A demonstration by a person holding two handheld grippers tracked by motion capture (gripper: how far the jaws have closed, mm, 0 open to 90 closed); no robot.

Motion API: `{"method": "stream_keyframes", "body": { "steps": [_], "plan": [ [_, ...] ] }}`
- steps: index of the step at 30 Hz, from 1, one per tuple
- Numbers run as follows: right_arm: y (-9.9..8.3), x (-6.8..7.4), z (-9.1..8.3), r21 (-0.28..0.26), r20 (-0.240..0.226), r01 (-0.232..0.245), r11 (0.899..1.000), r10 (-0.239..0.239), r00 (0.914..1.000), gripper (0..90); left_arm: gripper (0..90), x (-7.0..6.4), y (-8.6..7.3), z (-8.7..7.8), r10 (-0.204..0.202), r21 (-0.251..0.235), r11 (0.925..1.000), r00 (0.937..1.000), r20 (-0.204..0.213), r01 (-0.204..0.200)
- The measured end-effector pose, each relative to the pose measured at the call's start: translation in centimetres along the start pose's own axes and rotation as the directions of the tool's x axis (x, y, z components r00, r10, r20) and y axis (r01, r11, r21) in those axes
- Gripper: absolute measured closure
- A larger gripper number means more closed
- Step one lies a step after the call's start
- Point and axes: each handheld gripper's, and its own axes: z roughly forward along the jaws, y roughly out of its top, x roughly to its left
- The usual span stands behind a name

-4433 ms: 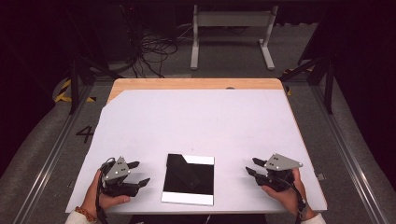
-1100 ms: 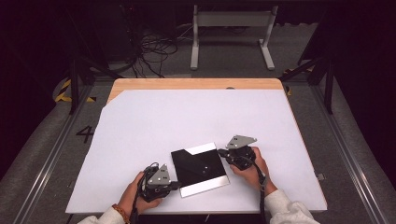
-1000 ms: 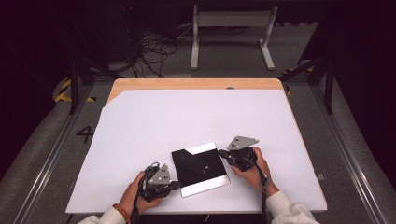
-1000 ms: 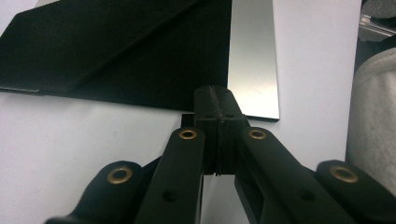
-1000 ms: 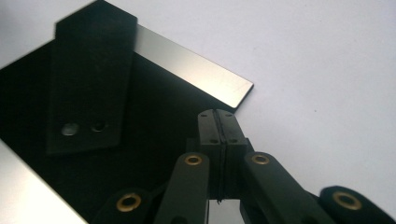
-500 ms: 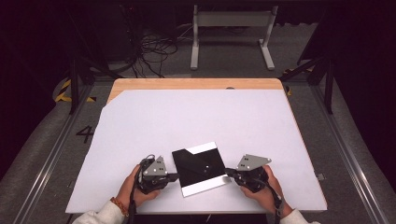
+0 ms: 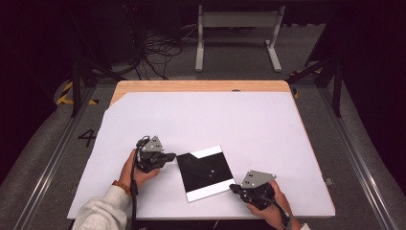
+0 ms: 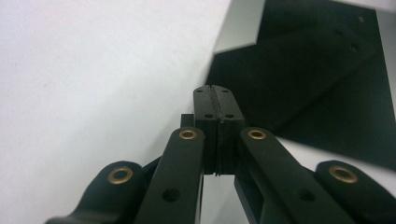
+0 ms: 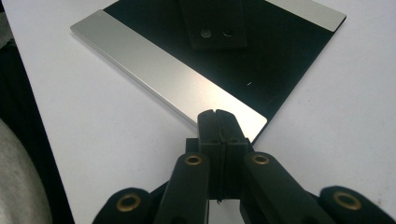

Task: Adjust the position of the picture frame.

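A flat black plate (image 7: 205, 172) with silver strips along its far and near edges lies askew on the white table cover (image 7: 215, 120), near the front. My left gripper (image 7: 171, 156) is shut, its tips against the plate's left corner. In the left gripper view the closed jaws (image 8: 218, 89) meet the black plate (image 8: 317, 70) at its edge. My right gripper (image 7: 233, 189) is shut at the plate's near right corner. The right gripper view has the gripper (image 9: 217, 114) touching the end of the near silver strip (image 9: 159, 70), with nothing between the jaws.
The table's wooden far edge (image 7: 201, 86) shows beyond the white cover. Cables (image 7: 158, 48) and a metal stand (image 7: 237, 28) sit on the floor behind. A grey sleeve (image 7: 103, 211) comes in at the lower left.
The plate has been turned counterclockwise from square. In the last half second my left gripper moved away from the front edge to the plate's left corner, and the right gripper drew slightly nearer the front.
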Motion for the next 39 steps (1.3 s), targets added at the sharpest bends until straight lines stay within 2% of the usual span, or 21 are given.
{"method": "stream_keyframes", "body": {
  "steps": [1, 4, 6, 9, 10, 12, 15, 18, 20, 24, 28, 30, 34, 39],
  "plan": [
    [0.0, 0.0, 0.0, 0.001, 0.001, 0.001, 1.0, -0.001, 1.0, 90.0, 90.0, 0.1, 0.2, 0.4, 0.001, 0.016, 0.9999, 1.0, -0.001, -0.001],
    [-0.2, 0.0, 0.2, 0.003, -0.004, 0.004, 1.0, -0.004, 1.0, 90.0, 90.0, 0.4, 0.5, 1.0, 0.003, 0.017, 0.9999, 1.0, -0.009, -0.003],
    [-0.2, 0.1, 0.2, 0.005, -0.001, 0.009, 1.0, -0.009, 1.0, 90.0, 90.0, 0.7, 0.7, 1.2, -0.013, 0.003, 0.9999, 0.9998, -0.013, 0.013],
    [-0.2, 0.1, 0.1, 0.008, -0.002, 0.008, 1.0, -0.008, 1.0, 90.0, 90.0, 1.1, 0.8, 1.6, -0.01, 0.029, 0.9995, 0.9996, -0.028, 0.011],
    [-0.3, 0.1, 0.1, 0.009, -0.002, 0.009, 1.0, -0.009, 1.0, 90.0, 90.0, 1.2, 0.7, 1.9, -0.027, 0.03, 0.9992, 0.9994, -0.021, 0.027],
    [-0.3, 0.1, 0.0, 0.01, -0.001, 0.011, 1.0, -0.011, 0.9999, 90.0, 90.0, 1.3, 0.7, 2.2, -0.019, 0.044, 0.9988, 0.9994, -0.03, 0.02],
    [-0.3, 0.1, 0.0, 0.012, 0.002, 0.015, 1.0, -0.015, 0.9999, 90.0, 90.0, 1.4, 0.8, 2.6, -0.014, 0.051, 0.9986, 0.9998, -0.015, 0.015],
    [-0.3, 0.2, 0.0, 0.009, 0.024, 0.021, 1.0, -0.022, 0.9995, 90.0, 90.0, 1.3, 0.8, 2.6, -0.005, 0.058, 0.9983, 1.0, -0.002, 0.005],
    [-0.4, 0.1, 0.0, 0.005, 0.025, 0.024, 1.0, -0.024, 0.9994, 90.0, 90.0, 1.2, 0.9, 2.6, 0.012, 0.065, 0.9978, 0.9999, -0.011, -0.012],
    [-0.4, 0.2, 0.1, 0.004, 0.038, 0.037, 0.999, -0.038, 0.9986, 90.0, 90.0, 1.2, 0.9, 2.5, 0.015, 0.067, 0.9976, 0.9999, -0.001, -0.015],
    [-0.4, 0.1, 0.0, 0.004, 0.058, 0.045, 0.999, -0.045, 0.9973, 90.0, 90.0, 1.0, 0.9, 2.4, 0.026, 0.083, 0.9962, 0.9996, -0.007, -0.026],
    [-0.5, -0.2, 0.0, 0.004, 0.069, 0.042, 0.999, -0.042, 0.9968, 90.0, 90.0, 0.7, 0.9, 2.2, 0.039, 0.098, 0.9945, 0.9992, -0.012, -0.037],
    [-0.3, -1.0, 0.3, 0.0, 0.088, 0.022, 1.0, -0.021, 0.9959, 90.0, 90.0, 0.8, 0.4, 1.6, 0.023, 0.097, 0.995, 0.9997, 0.01, -0.023],
    [0.2, -1.9, 0.7, -0.008, 0.102, 0.005, 1.0, -0.004, 0.9947, 90.0, 90.0, 0.4, -0.1, 1.0, 0.032, 0.106, 0.9939, 0.9995, -0.002, -0.032]
  ]
}}
